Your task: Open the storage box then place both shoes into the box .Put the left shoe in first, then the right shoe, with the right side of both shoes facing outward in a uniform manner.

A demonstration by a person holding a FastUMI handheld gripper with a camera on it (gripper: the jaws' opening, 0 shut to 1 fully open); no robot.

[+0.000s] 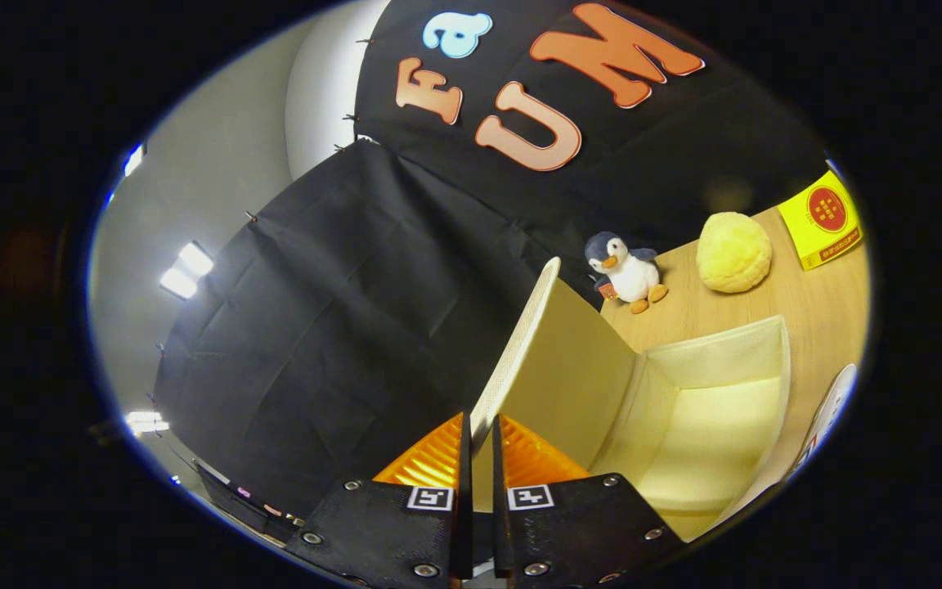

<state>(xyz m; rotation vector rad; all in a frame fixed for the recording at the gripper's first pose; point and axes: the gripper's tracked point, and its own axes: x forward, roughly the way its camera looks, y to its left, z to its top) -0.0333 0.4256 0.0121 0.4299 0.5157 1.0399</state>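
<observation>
Gripper (481,438) nearest the lens, fingers drawn close together and pinching the edge of the lid (557,368) of the storage box (716,409). Lid raised and swung open, standing nearly on edge between the two fingers, its woven rim running up and away from the fingertips. Just beyond the fingers, to the right of the lid, the pale cream inside of the box, open and bare, its far wall standing upright. Box resting on a light wooden table (814,319). At the right of the box, close against its side, part of a white shoe (831,409) with a dark trim line, mostly cut off; impossible to tell left from right. Farther along the table, beyond the top of the lid, a small toy penguin (625,270) sitting upright, grey and white with orange beak and feet. Beside the penguin, a short way to its right, a round yellow plush ball (733,252). Past that, near the table's far corner, a yellow carton (823,219) with a red round mark. Behind everything, black cloth wall (340,327) hanging in folds. To the left of the cloth, a grey ceiling with bright ceiling lights (186,270).
</observation>
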